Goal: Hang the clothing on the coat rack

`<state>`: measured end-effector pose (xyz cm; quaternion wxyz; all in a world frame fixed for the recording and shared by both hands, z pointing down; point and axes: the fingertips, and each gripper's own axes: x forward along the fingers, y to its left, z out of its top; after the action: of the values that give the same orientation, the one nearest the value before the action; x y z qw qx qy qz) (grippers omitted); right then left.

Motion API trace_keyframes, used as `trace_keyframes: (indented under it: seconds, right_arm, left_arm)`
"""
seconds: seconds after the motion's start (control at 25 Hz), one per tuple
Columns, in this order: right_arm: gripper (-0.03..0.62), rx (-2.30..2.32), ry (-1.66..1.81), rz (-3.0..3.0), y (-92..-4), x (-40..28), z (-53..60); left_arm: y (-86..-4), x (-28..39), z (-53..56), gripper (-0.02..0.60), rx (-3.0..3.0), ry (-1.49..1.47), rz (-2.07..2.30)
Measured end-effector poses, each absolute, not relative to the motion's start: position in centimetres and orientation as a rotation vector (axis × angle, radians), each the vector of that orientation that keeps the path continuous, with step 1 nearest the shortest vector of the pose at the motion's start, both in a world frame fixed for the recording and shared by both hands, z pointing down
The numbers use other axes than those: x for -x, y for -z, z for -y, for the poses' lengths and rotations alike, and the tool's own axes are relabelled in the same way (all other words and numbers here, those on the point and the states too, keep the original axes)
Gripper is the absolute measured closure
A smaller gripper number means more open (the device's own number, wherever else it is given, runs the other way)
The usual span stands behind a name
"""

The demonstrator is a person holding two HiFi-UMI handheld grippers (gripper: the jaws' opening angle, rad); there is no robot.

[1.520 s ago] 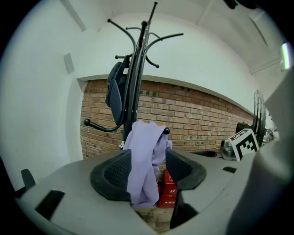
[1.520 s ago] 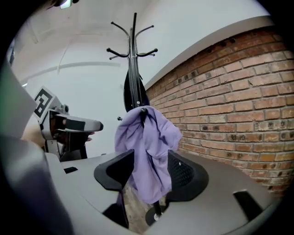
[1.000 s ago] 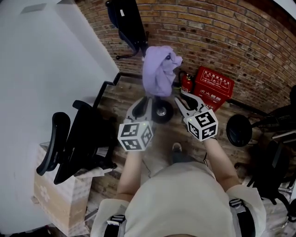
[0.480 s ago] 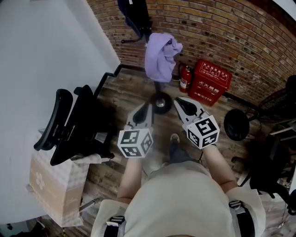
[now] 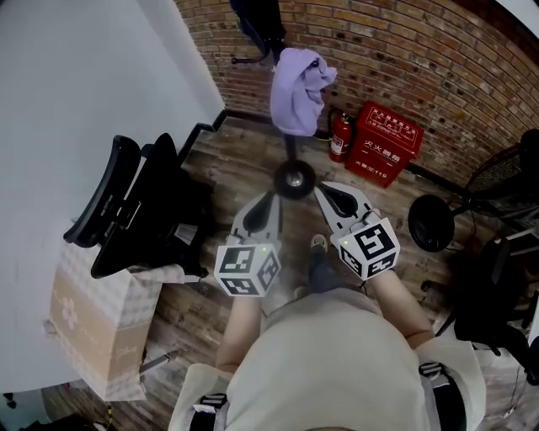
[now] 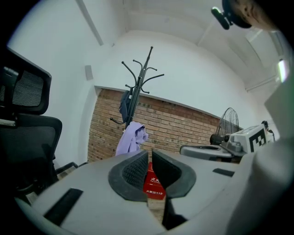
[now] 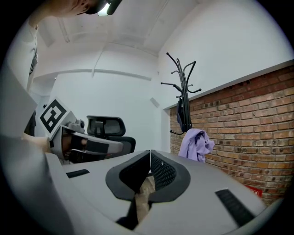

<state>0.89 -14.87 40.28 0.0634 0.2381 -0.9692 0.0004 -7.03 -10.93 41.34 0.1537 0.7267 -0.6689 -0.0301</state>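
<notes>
The purple garment [image 5: 296, 93] is hanging on the coat rack [image 6: 140, 78], under a dark garment [image 5: 257, 17], so the task is looking done, as far as I can judge. The left gripper [image 5: 269, 200] and right gripper [image 5: 327, 192] are pointing toward the rack, well apart from it, jaws pressed together and pinching nothing.

A red box [image 5: 383, 153] stands on the wood floor [image 5: 227, 160] against the brick wall [image 5: 438, 67], with a fire extinguisher [image 5: 339, 137] just beside it on its left. A black office chair [image 5: 135, 210] sits near the white wall [image 5: 76, 76], tipped over a patterned carton [image 5: 88, 324]. To the right are a round black base [image 5: 431, 223] and a wire fan [image 5: 501, 172].
</notes>
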Motion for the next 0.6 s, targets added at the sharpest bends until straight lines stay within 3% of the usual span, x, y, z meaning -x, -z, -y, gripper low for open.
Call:
trace_keyframes:
  seconds: [0.6]
  right_arm:
    - [0.594, -0.677, 0.001, 2.955, -40.0, -0.9, 11.5]
  left_arm:
    - [-40.8, 6.8, 7.9, 0.555, -2.083, 0.096, 1.931]
